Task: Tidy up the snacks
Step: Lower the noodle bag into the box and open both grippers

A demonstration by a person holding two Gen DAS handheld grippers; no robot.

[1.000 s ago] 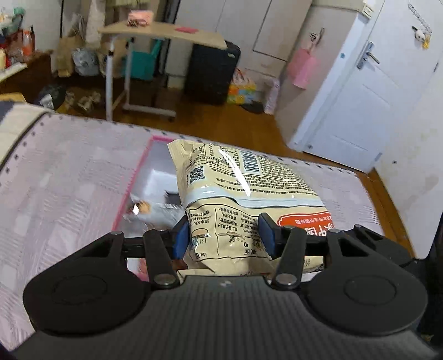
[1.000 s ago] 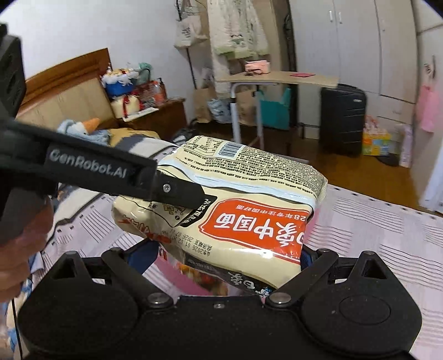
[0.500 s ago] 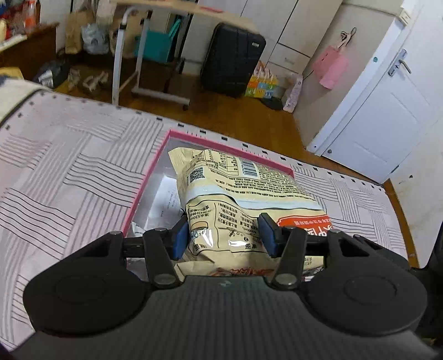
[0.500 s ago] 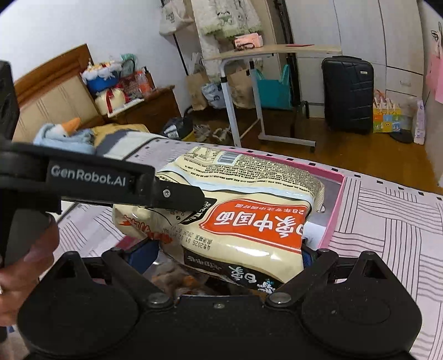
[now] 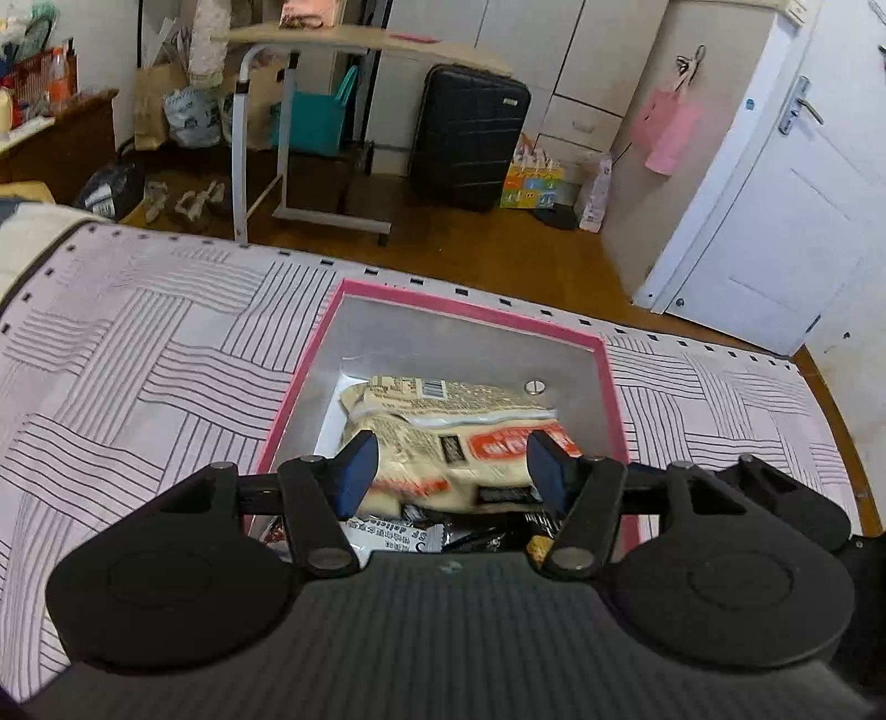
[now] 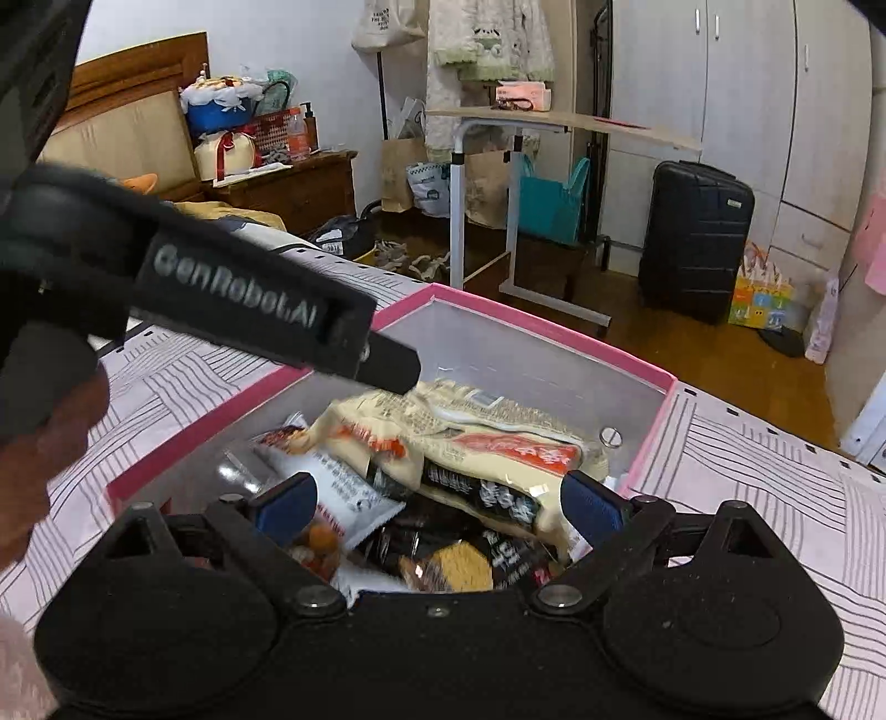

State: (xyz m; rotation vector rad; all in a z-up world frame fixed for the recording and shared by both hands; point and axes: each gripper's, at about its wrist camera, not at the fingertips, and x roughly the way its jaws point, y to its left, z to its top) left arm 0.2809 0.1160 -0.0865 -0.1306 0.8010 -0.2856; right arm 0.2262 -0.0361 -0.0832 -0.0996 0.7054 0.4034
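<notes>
The noodle packet [image 5: 443, 426], cream with an orange-red label, lies inside the pink-rimmed box [image 5: 468, 313], on top of a heap of other snacks. It sits toward the far side of the box, its barcode end pointing at the far wall and just beside a small round silver knob [image 5: 534, 386] on that wall. In the right wrist view the noodle packet [image 6: 476, 437] is slightly tilted, resting on a white snack bag [image 6: 346, 493] to its left and dark wrappers [image 6: 443, 548] nearer the camera. The box [image 6: 554, 338] stands on a bed whose cover [image 5: 138, 360] is white with blocks of black lines.

The left gripper [image 5: 451, 471] hovers over the near part of the box. Its jaws have just been opening and now stand spread, the blue pads [image 5: 357, 468] clear of the packet on both sides, so the packet lies below and beyond them rather than pinched. The right gripper [image 6: 437, 507] is also above the box with its jaws spread wide; its blue pads [image 6: 285, 504] press on nothing. In the right wrist view the left gripper's black body crosses the upper left, held by a hand [image 6: 39, 459], its tip over the packet's far left corner.

Beyond the bed are a black suitcase [image 5: 468, 138] and a rolling side table [image 5: 332, 41].
</notes>
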